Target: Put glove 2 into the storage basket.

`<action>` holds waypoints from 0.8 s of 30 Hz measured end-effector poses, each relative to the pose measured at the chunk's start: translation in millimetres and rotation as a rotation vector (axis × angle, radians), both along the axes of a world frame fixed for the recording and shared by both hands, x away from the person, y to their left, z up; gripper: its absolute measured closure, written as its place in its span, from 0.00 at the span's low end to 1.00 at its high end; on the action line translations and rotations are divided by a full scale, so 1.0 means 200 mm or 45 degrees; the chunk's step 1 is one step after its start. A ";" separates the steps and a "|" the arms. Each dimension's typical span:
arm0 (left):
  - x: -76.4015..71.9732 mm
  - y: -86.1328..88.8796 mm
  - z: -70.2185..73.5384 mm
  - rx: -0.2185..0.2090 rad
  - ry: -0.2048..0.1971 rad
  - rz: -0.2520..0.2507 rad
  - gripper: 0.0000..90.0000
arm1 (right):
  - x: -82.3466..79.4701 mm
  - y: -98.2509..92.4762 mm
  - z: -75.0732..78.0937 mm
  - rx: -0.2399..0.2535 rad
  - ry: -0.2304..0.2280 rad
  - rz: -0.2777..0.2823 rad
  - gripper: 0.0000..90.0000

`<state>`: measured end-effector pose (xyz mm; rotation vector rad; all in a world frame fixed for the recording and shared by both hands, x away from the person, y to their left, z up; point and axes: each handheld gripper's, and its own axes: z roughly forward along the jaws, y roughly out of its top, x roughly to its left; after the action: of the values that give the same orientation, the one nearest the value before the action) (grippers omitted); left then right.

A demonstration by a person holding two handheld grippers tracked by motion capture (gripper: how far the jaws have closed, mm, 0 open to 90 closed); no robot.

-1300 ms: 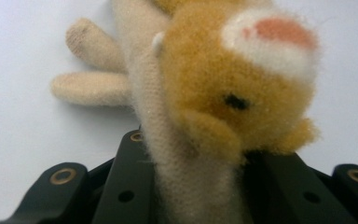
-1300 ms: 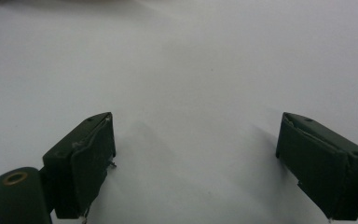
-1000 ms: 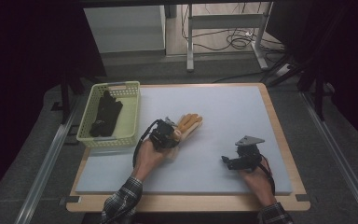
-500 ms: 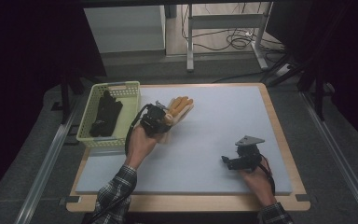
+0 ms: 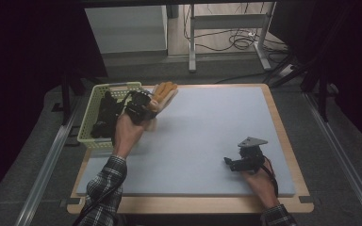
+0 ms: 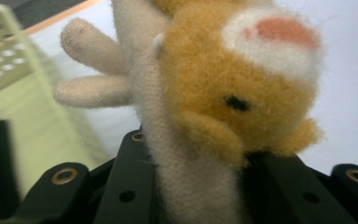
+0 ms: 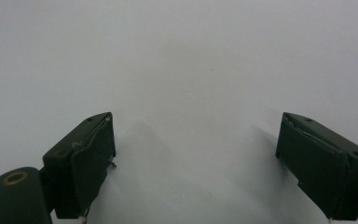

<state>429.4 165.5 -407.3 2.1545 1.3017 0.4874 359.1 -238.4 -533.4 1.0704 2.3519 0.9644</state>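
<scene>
My left gripper (image 5: 143,106) is shut on an orange and cream plush toy (image 5: 163,93), held above the table's back left beside the basket. In the left gripper view the plush toy (image 6: 242,88) bulges out between the black jaws of the left gripper (image 6: 196,161), its cream limbs pointing left. A pale green basket (image 5: 90,134) stands at the table's left edge with black items (image 5: 106,113) inside. My right gripper (image 5: 232,163) rests low at the front right. Seen from the right gripper view, the right gripper (image 7: 196,140) stands open over the bare mat.
A light grey-blue mat (image 5: 212,122) covers the wooden table (image 5: 283,132). Beyond the far edge are a table leg frame (image 5: 193,42) and cables (image 5: 242,42) on the floor. Metal rails run along both sides.
My left hand has lifted the plush toy and carried it back and to the left, toward the basket. The right hand and its gripper have stayed put.
</scene>
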 end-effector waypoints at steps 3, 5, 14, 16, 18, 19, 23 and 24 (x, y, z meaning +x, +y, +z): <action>0.01 0.08 0.02 0.004 -0.006 0.059 0.81 | 0.00 0.00 0.00 0.002 -0.002 0.000 0.13; 0.02 0.14 0.02 0.006 -0.004 0.101 0.81 | 0.00 0.00 0.00 0.002 -0.002 0.000 0.13; 0.06 0.39 -0.01 0.011 0.023 0.268 0.80 | 0.00 0.00 0.00 0.002 -0.002 0.000 0.13; 0.07 0.43 -0.04 0.011 0.031 0.302 0.80 | 0.00 0.00 0.00 0.002 -0.002 0.000 0.13; 0.08 0.46 -0.07 0.015 0.047 0.327 0.80 | 0.00 0.00 0.00 0.002 -0.002 0.000 0.13; 0.08 0.47 -0.09 0.019 0.054 0.343 0.80 | 0.00 0.00 0.00 0.002 -0.002 0.000 0.13; 0.11 0.52 -0.15 0.040 0.090 0.382 0.80 | 0.00 0.00 0.00 0.002 -0.002 0.000 0.13; 0.12 0.54 -0.17 0.040 0.099 0.393 0.80 | 0.00 0.00 0.00 0.003 -0.002 -0.001 0.13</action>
<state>453.7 273.2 -442.0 2.0228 1.6924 0.5529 359.1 -238.2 -533.6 1.0706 2.3499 0.9672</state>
